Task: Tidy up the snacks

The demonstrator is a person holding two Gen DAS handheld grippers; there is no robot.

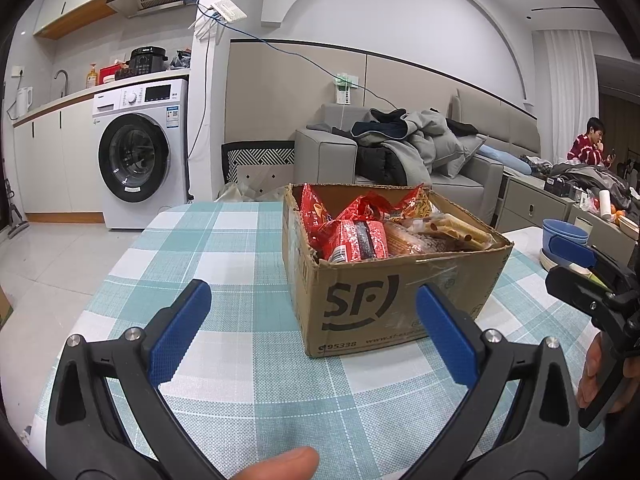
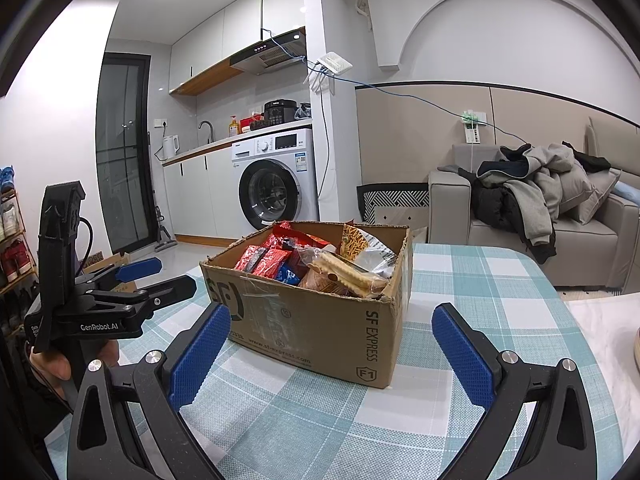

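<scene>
1. On the checked tablecloth (image 1: 248, 360), an open cardboard box (image 2: 320, 332) is seen, filled with snack packets (image 2: 264, 260).
2. Left gripper (image 1: 312, 332) and right gripper (image 2: 330, 352) are held apart and empty, short of the box.
3. Packets are judged light, crinkly and crushable; a grasp at a sealed edge is advised.

The checked tablecloth (image 1: 224, 360) lies bare on the near side of the cardboard box (image 2: 320, 320). The box's top is open but packed with snack packets (image 1: 360, 236). Bowls (image 1: 564, 236) crowd the table's right edge.
</scene>
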